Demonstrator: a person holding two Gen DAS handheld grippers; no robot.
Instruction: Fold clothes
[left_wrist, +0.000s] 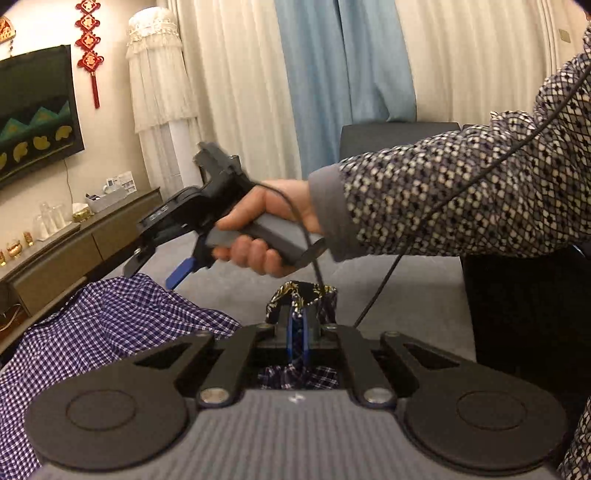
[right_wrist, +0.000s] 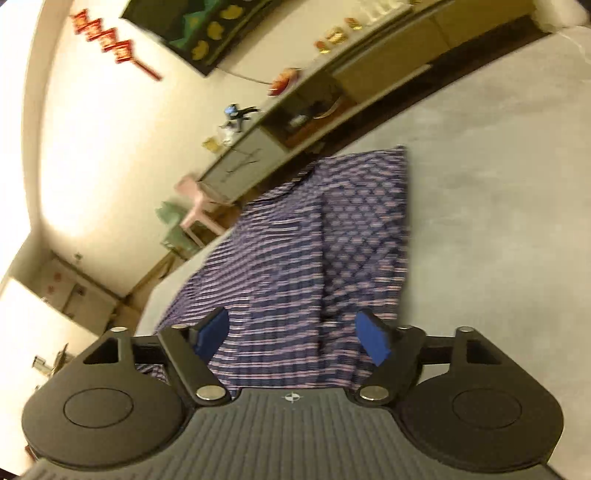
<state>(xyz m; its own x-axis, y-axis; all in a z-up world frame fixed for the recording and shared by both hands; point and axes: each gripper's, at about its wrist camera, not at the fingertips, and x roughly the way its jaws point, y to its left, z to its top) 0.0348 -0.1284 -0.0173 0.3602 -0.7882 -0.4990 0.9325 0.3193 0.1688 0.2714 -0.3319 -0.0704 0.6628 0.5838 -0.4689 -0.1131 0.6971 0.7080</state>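
A blue-and-white checked shirt (left_wrist: 110, 325) lies rumpled on the grey surface (left_wrist: 399, 295), left of my left gripper. My left gripper (left_wrist: 298, 332) is shut on a dark patterned edge of the cloth (left_wrist: 303, 295), which bunches up over its blue pads. My right gripper (left_wrist: 155, 258) shows in the left wrist view, held in a hand above the shirt's far edge. In the right wrist view the right gripper (right_wrist: 291, 336) is open, its blue pads (right_wrist: 373, 341) spread apart above the checked shirt (right_wrist: 314, 243), holding nothing.
A low cabinet (left_wrist: 74, 247) with jars and a box runs along the left wall under a dark wall picture (left_wrist: 33, 110). Curtains (left_wrist: 332, 74) hang behind. A black cable (left_wrist: 388, 273) trails from the right gripper. A pink stool (right_wrist: 199, 206) stands by the surface's edge.
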